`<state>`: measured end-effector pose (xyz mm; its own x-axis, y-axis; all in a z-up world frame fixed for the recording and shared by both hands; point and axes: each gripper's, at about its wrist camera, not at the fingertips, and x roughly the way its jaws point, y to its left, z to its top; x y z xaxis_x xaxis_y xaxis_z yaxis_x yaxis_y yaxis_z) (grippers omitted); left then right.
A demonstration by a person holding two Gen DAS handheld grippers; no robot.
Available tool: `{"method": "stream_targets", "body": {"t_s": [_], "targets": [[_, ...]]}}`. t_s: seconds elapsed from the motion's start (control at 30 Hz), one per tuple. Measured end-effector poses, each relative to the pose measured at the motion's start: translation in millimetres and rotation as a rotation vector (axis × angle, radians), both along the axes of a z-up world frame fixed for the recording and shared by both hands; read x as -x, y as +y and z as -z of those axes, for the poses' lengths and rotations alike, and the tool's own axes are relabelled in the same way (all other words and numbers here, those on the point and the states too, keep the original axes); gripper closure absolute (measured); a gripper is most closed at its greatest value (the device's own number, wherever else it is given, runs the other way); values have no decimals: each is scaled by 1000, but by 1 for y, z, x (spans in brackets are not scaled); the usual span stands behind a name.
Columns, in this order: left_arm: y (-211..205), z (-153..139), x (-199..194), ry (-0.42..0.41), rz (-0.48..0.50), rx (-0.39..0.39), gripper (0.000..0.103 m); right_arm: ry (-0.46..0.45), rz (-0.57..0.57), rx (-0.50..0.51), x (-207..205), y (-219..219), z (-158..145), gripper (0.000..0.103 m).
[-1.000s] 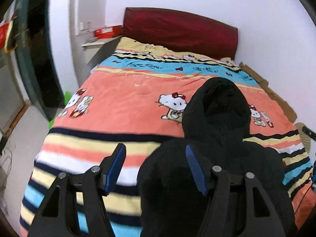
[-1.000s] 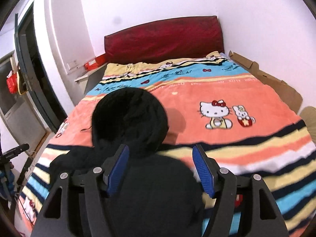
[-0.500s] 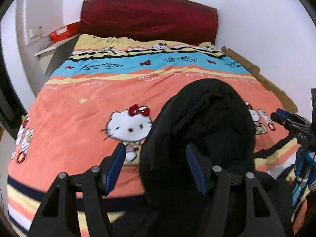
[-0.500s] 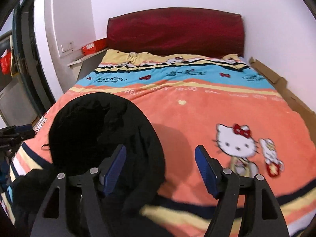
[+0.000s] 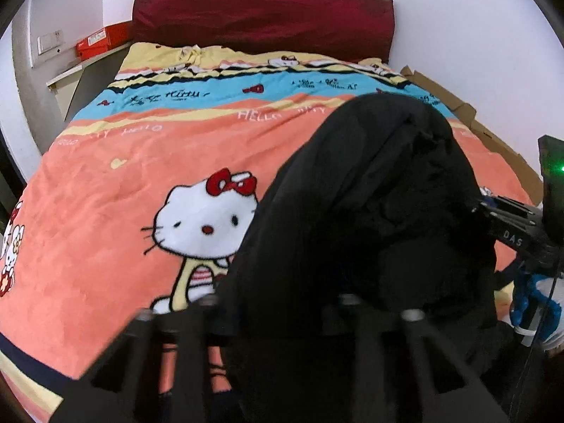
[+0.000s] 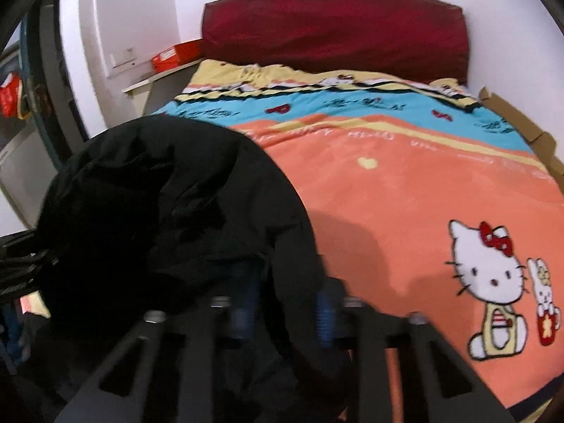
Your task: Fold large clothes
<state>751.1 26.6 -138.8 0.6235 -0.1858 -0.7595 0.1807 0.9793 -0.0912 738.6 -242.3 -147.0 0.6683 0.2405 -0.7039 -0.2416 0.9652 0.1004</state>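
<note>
Item: black hooded coat (image 5: 370, 218), lying on the bed toward its foot edge, hood (image 6: 151, 190) pointing at the headboard (image 5: 261, 10), body running off the bottom of both views.

Bedding: orange, blue and yellow cartoon-cat blanket (image 5: 116, 190), flat and bare beyond the hood.

Left gripper (image 5: 278, 303): a second ago we had its jaws wide above the coat's shoulder; now they are closing with black cloth between them, down at the left side of the hood's base. The pads are lost in the dark cloth, so we cannot tell for certain that they pinch.

Right gripper (image 6: 285, 312): jaws likewise wide a second ago, now closing. The blue pads (image 6: 326, 312) show on either side of a ridge of black cloth at the hood's right edge and appear to press on it.

Change noted: both grippers have come forward and down from the coat's body to the hood, which now fills far more of each view.

Meaning, as we judge it: the two-point hold on the hood is being taken, most likely to turn it down onto the coat's back as a first fold. No fold yet made.
</note>
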Motion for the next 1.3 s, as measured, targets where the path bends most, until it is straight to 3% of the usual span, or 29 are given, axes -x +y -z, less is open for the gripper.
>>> {"method": "stream_targets", "body": {"t_s": [0.1, 0.33, 0.53, 0.7, 0.83, 1.03, 1.3], "targets": [[1, -11, 16, -16, 2, -12, 90, 2, -11, -47, 12, -4, -9, 93], [3, -44, 82, -69, 14, 31, 94, -53, -107, -102, 77, 2, -58, 96], [20, -95, 197, -169, 57, 109, 94, -124, -181, -208, 195, -17, -107, 97], [28, -101, 281, -175, 100, 131, 94, -166, -210, -235, 284, -27, -130, 96], [29, -90, 334, -160, 130, 150, 94, -136, -217, -232, 350, -30, -122, 96], [27, -68, 383, -147, 172, 130, 94, -82, -210, -209, 409, -31, -95, 96], [18, -7, 392, -101, 184, 86, 95, 44, -167, -156, 415, -32, -14, 95]]}}
